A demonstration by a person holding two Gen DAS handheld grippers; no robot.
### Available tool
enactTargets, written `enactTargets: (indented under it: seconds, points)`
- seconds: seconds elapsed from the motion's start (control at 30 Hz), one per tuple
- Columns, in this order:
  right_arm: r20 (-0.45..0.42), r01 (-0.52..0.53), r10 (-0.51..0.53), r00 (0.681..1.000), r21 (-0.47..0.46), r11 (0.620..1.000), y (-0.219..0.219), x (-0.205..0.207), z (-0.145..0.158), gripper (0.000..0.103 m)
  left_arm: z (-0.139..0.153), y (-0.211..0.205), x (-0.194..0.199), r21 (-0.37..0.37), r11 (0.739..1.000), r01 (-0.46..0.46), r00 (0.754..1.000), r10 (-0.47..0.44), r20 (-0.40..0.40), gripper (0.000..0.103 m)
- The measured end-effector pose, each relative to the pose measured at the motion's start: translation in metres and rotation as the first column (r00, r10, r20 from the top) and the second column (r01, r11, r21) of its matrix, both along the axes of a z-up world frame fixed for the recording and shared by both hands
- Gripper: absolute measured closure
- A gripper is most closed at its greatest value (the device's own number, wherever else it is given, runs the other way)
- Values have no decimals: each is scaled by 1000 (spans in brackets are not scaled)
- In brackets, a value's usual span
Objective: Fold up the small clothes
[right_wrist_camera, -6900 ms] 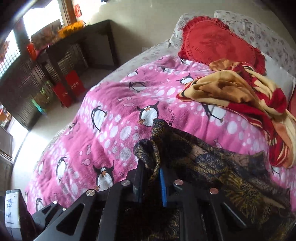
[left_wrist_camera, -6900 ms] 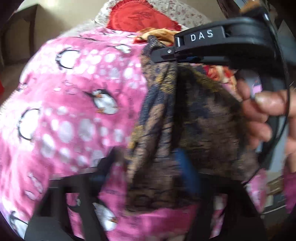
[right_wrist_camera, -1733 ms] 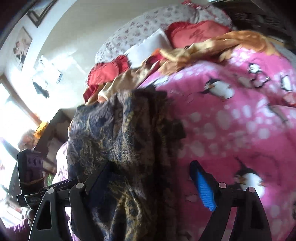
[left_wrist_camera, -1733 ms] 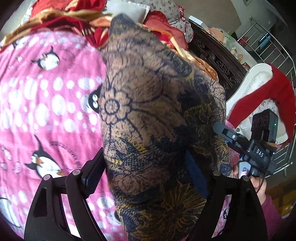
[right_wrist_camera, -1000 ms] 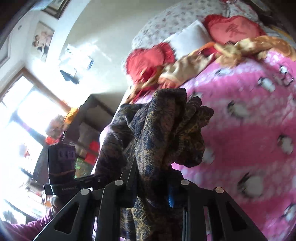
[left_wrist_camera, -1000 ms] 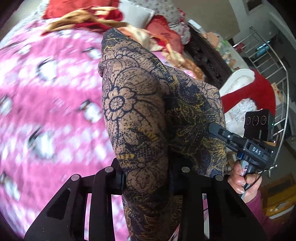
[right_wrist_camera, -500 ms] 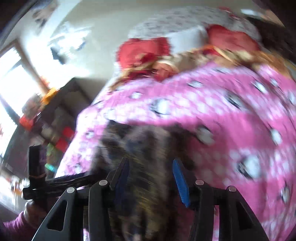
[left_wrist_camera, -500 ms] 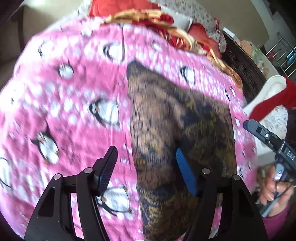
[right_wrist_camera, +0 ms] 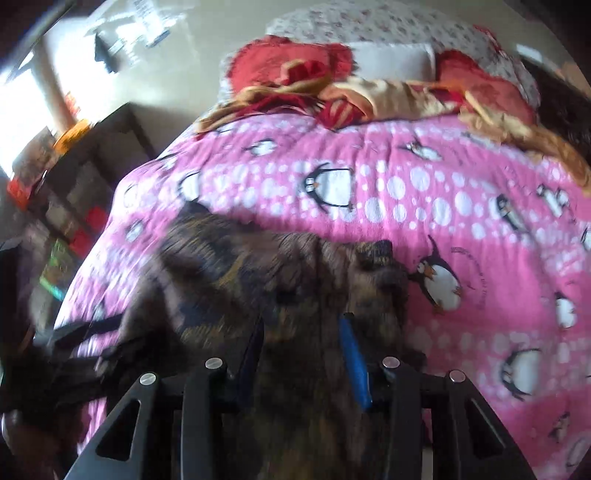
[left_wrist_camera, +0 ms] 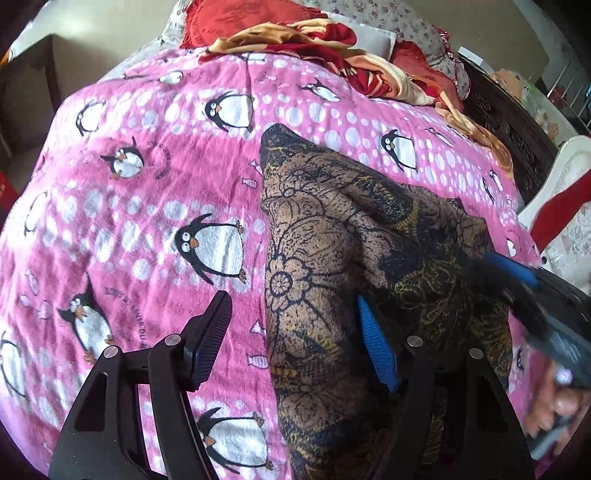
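A dark brown and navy flower-print garment (left_wrist_camera: pixel 332 240) lies in a loose heap on the pink penguin blanket (left_wrist_camera: pixel 147 192). My left gripper (left_wrist_camera: pixel 291 297) is open over its near left edge. The blue pad (left_wrist_camera: pixel 375 350) rests against the cloth, and the black pad (left_wrist_camera: pixel 208 339) stands clear over the blanket. In the right wrist view, which is blurred, the garment (right_wrist_camera: pixel 258 266) fills the gap of my right gripper (right_wrist_camera: pixel 302 319). Its jaws are closing and the pads do not visibly pinch the cloth. That gripper (left_wrist_camera: pixel 517 280) sits at the garment's right edge, held by a hand (left_wrist_camera: pixel 561 406).
Red cushions (left_wrist_camera: pixel 236 18) and a crumpled red and orange blanket (left_wrist_camera: pixel 332 40) are piled at the head of the bed. A dark shelf unit (right_wrist_camera: pixel 74 177) stands beyond the bed's left side. Dark carved furniture (left_wrist_camera: pixel 509 129) and a white chair (left_wrist_camera: pixel 561 177) line the right side.
A second ago both grippers held the garment up, shut on it. They have come down to the blanket, the jaws have opened, and the garment now lies on the bed.
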State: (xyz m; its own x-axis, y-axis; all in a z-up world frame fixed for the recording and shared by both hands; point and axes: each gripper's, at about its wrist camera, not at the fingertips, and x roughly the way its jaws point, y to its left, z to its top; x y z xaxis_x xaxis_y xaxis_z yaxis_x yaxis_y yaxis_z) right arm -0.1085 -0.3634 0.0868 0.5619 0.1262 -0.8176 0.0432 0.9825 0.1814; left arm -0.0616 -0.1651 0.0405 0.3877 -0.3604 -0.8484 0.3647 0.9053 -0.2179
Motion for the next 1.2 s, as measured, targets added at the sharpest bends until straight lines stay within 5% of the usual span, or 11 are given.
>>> enactTargets:
  seconds: [0.13,0.27,0.37,0.6,0.77,1.2]
  points:
    - [6,-39,39,999,-33,999,15,-46,4,56,11,1,-16,30,1000,2,999,-4,47,34]
    - [-70,-38,29,997,-133,990,23,-68,-30,51,22,0,-31,51,999,1,995,-6,102,34]
    - [-88,2,-9,996,-84,996,16,-76,-38,50,33,3,-42,53,999,-1,992,-6,125,34]
    - [48,47,-41,998,-124,991,21,-103,13,47,67,10,-66,51,999,-16,978,5,209,34]
    - [150,89,-65,987,-159,983,36,-111,49,27,85,14,-85,59,998,-10,965,-5,261,34]
    - [191,128,-98,977,-153,980,47,-118,74,24,103,24,-102,49,998,-30,950,13,312,34]
